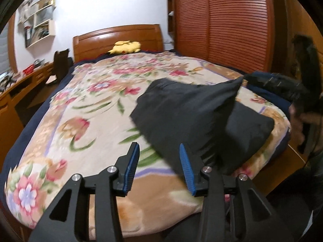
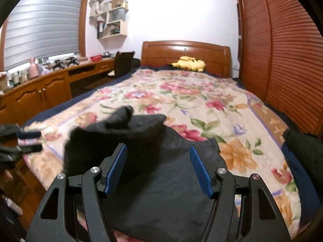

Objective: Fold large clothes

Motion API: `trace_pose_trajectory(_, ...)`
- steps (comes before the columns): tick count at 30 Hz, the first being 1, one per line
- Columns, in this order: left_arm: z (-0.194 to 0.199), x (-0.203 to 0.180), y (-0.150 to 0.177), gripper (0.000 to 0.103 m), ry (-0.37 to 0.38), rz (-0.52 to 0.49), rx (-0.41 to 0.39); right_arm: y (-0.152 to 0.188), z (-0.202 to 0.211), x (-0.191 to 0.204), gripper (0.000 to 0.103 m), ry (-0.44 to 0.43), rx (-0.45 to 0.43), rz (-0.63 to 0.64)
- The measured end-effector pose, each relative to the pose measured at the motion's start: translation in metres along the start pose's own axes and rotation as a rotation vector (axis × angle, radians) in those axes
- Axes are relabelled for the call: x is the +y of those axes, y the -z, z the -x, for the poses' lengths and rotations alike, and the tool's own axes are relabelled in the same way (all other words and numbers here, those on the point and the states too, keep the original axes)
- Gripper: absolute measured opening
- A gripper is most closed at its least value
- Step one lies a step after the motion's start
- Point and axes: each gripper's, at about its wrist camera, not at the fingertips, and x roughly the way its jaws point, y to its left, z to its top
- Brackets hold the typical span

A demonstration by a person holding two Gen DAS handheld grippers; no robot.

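Observation:
A black garment (image 1: 191, 117) lies bunched on the floral blanket (image 1: 90, 104) near the foot of the bed. One corner stands up towards the blurred right gripper at the right edge of the left wrist view. My left gripper (image 1: 159, 144) is open just short of the garment's near edge, with nothing between its blue pads. In the right wrist view the garment (image 2: 161, 181) spreads under and beyond my right gripper (image 2: 157, 146), which is open and empty. A raised fold (image 2: 121, 113) humps up at its far left. The left gripper (image 2: 34, 141) shows open at the left edge.
A yellow plush toy (image 2: 188, 63) rests by the wooden headboard (image 2: 185, 52). Louvred wardrobe doors (image 2: 282, 60) run along the bed's right side. A wooden desk (image 2: 50, 84) with clutter, a dark chair (image 2: 123, 62) and wall shelves (image 2: 113, 20) stand to the left.

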Motion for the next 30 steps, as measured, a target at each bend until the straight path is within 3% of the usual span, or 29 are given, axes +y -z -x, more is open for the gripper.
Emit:
trace_pose_trajectory(2, 0.002, 0.009, 0.006, 0.044, -0.012, 0.019, -0.011, -0.008, 0.004, 0.007, 0.067, -0.017, -0.017, -0.008)
trace_pose_trajectory(7, 0.010, 0.029, 0.018, 0.046, -0.045, 0.059, -0.034, -0.030, 0.011, 0.030, 0.080, -0.047, -0.055, 0.022)
trace_pose_trajectory(11, 0.018, 0.041, 0.024, 0.046, -0.070, 0.081, -0.057, -0.042, 0.004, 0.049, 0.082, -0.057, -0.039, 0.061)
trace_pose_trajectory(19, 0.019, 0.054, 0.037, 0.046, -0.086, 0.116, -0.052, -0.028, -0.040, 0.077, 0.086, -0.069, 0.109, 0.139)
trace_pose_trajectory(23, 0.019, 0.056, 0.043, 0.046, -0.086, 0.131, -0.048, -0.008, -0.063, 0.082, 0.087, -0.025, 0.182, 0.173)
trace_pose_trajectory(30, 0.021, 0.056, 0.050, 0.046, -0.086, 0.129, -0.042, 0.008, -0.085, 0.060, 0.091, -0.003, 0.239, 0.078)
